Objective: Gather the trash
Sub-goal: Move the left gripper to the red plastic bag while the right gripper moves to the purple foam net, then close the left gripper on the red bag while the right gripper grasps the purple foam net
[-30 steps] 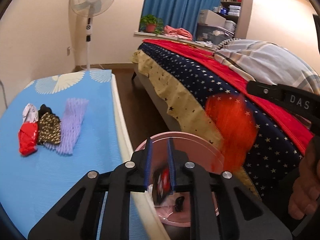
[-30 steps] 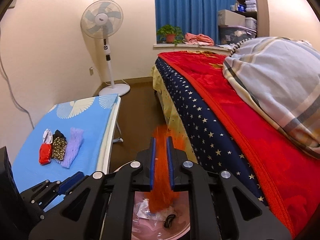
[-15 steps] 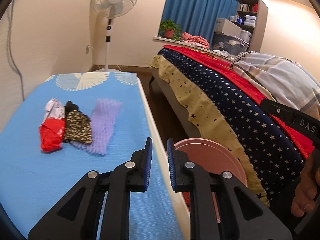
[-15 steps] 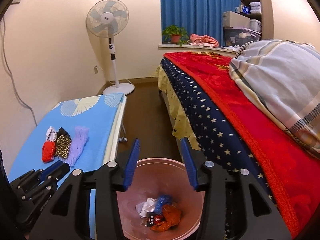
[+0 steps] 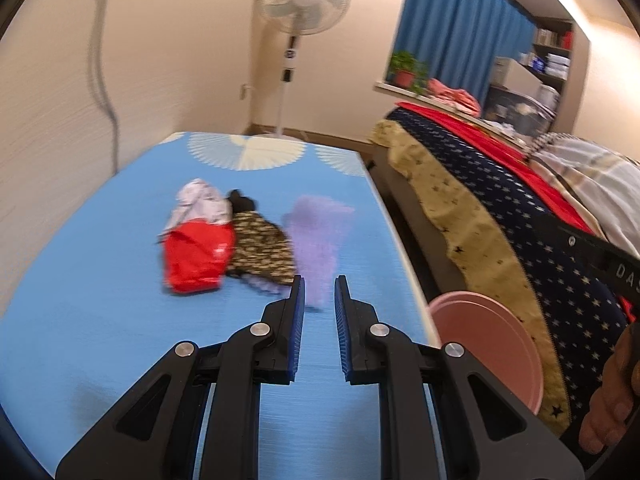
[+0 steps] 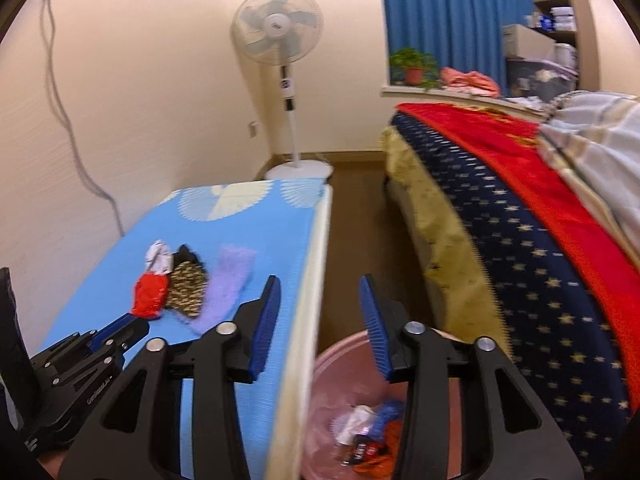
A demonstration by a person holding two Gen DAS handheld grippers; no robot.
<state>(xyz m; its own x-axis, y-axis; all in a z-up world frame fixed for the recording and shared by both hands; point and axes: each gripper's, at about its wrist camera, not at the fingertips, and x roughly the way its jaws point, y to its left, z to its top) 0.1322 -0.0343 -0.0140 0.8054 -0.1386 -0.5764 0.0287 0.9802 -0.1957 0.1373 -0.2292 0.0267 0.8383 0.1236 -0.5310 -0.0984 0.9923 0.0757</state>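
On the blue table (image 5: 100,320) lie a red-and-white wrapper (image 5: 198,252), a brown patterned wrapper (image 5: 260,250) and a purple foam net (image 5: 318,240), side by side. My left gripper (image 5: 319,292) is open a little and empty, just short of the purple net. My right gripper (image 6: 318,292) is wide open and empty, above the table's right edge and the pink bin (image 6: 332,364). The bin holds several wrappers (image 6: 368,436). The same trash pieces show in the right wrist view: red wrapper (image 6: 150,294), brown wrapper (image 6: 186,286), purple net (image 6: 224,288).
A bed with a starred navy and red blanket (image 6: 520,248) runs along the right. A standing fan (image 6: 280,36) is at the far wall. The pink bin (image 5: 484,344) sits on the floor between table and bed. The left gripper (image 6: 80,356) shows at lower left in the right wrist view.
Both grippers dropped their trash into the bin and opened. Both have swung left, away from the bin and toward the table; the left one now faces the purple net.
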